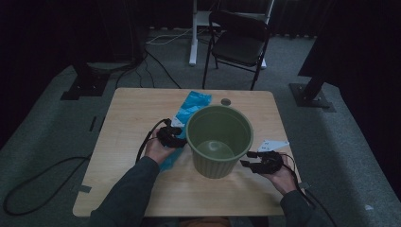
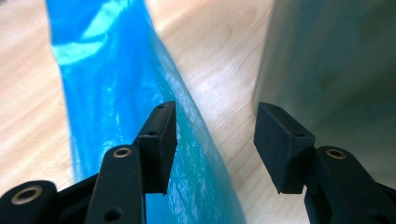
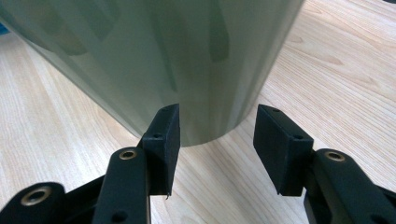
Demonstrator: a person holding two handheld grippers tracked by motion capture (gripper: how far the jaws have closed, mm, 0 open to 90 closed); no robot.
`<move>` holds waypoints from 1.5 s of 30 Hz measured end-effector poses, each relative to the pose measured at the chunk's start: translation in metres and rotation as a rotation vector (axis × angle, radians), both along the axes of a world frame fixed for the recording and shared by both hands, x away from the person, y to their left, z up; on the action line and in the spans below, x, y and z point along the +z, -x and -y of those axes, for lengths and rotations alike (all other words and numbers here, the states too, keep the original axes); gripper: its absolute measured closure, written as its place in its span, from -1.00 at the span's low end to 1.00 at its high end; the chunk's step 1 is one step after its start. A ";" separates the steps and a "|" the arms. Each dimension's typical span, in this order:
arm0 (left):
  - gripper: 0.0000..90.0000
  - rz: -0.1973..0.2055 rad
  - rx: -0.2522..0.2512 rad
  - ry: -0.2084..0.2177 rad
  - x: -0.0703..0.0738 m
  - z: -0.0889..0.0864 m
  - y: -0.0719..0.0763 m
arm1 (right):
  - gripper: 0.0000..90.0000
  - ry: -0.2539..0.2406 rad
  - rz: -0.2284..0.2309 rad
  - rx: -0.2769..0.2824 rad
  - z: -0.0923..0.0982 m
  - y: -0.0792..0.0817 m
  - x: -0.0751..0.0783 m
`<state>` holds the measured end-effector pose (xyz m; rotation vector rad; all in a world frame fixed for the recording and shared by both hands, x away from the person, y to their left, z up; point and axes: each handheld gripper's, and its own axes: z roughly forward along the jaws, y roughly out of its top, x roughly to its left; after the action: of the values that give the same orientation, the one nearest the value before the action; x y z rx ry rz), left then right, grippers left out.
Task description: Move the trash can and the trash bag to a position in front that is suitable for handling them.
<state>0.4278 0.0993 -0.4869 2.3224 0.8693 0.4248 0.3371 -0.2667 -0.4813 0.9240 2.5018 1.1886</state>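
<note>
A green ribbed bin (image 1: 219, 140) stands upright in the middle of the wooden table (image 1: 127, 113). A blue plastic bag (image 1: 191, 108) lies flat behind and to its left, running under my left hand. My left gripper (image 1: 178, 141) is open just left of the bin, low over the bag. In the left gripper view the blue bag (image 2: 116, 93) lies under the left jaw and the bin wall (image 2: 336, 70) rises at the right, with nothing between the jaws (image 2: 215, 144). My right gripper (image 1: 248, 160) is open at the bin's lower right, and its jaws (image 3: 215, 149) face the bin wall (image 3: 154, 56) without touching it.
A white paper slip (image 1: 273, 144) lies on the table right of the bin, and a small grey disc (image 1: 226, 101) lies near the far edge. A black folding chair (image 1: 239, 45) stands beyond the table. Cables trail across the floor at the left.
</note>
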 end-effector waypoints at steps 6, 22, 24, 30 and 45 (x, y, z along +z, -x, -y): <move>0.43 -0.029 0.021 -0.119 -0.020 -0.003 -0.003 | 0.11 -0.009 0.005 -0.007 0.002 0.000 0.001; 0.95 -0.050 0.059 -0.207 -0.021 -0.080 0.025 | 0.11 0.000 -0.006 -0.004 0.000 -0.001 -0.002; 0.92 -0.052 0.095 -0.210 -0.019 -0.094 0.028 | 0.11 0.002 -0.008 -0.005 0.000 -0.002 -0.003; 0.49 -0.029 0.149 -0.081 -0.009 -0.109 0.024 | 0.10 0.005 -0.009 -0.007 0.000 -0.004 -0.003; 0.22 0.005 0.096 0.049 0.010 -0.077 -0.007 | 0.07 0.016 -0.012 -0.019 0.004 -0.009 -0.008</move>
<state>0.4351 0.1762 -0.4772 2.2410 0.9811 0.4446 0.3465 -0.2709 -0.4888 0.9522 2.5024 1.1588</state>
